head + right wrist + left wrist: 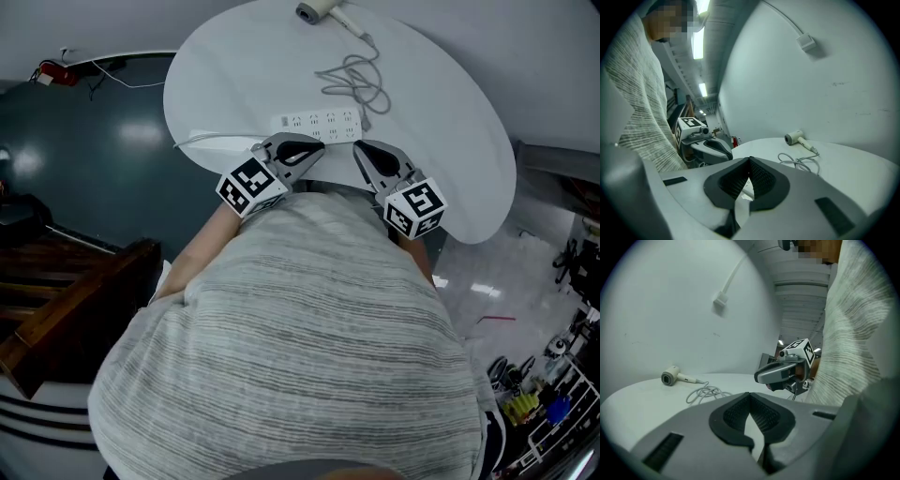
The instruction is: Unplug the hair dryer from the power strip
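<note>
White round surface (234, 66), head view: the power strip (319, 121) is lying near the front edge. The hair dryer (314, 9) is resting at the far edge, its cord (356, 80) looping back toward the strip's right end; the plug is too small to confirm. Left claw (309, 150) and right claw (364, 153) are hovering just before the strip.

Left gripper view: pads are pressing together, pinching nothing.

Right gripper view: pads are also meeting, with nothing between them.

Handling note: one claw should be pinning the strip down while the other, spread first, is gripping the plug body rather than the cord and pulling straight out.
</note>
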`<action>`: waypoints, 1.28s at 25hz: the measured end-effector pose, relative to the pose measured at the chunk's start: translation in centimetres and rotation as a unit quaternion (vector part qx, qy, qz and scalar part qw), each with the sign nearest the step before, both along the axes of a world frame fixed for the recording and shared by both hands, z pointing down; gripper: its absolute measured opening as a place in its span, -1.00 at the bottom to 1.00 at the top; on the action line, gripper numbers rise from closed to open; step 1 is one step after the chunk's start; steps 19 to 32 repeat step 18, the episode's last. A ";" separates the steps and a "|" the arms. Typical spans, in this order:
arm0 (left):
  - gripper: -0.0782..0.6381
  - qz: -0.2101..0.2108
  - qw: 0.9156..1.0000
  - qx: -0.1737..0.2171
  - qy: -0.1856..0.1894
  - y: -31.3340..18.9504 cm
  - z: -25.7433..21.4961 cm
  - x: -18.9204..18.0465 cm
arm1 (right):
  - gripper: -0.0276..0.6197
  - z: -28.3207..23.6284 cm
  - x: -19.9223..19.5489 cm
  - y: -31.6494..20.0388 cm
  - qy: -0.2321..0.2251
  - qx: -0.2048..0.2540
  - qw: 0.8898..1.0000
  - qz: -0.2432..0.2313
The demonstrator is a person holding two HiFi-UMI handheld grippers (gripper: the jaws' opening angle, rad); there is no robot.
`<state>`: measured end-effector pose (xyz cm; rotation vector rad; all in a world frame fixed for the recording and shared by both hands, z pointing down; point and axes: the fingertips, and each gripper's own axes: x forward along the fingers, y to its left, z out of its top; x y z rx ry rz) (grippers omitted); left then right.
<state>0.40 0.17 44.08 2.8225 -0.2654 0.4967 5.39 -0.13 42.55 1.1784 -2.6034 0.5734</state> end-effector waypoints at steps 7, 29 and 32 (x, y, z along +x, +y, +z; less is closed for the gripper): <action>-0.76 -0.011 1.000 -0.017 0.011 0.2 0.5 -0.9 | -0.84 0.6 -1.0 0.2 0.011 -0.010 1.000 -0.020; -0.76 -0.021 0.999 -0.031 0.019 0.4 1.3 -2.1 | -0.84 1.5 -3.0 0.4 0.024 -0.024 0.998 -0.055; -0.76 -0.021 0.999 -0.031 0.019 0.4 1.3 -2.1 | -0.84 1.5 -3.0 0.4 0.024 -0.024 0.998 -0.055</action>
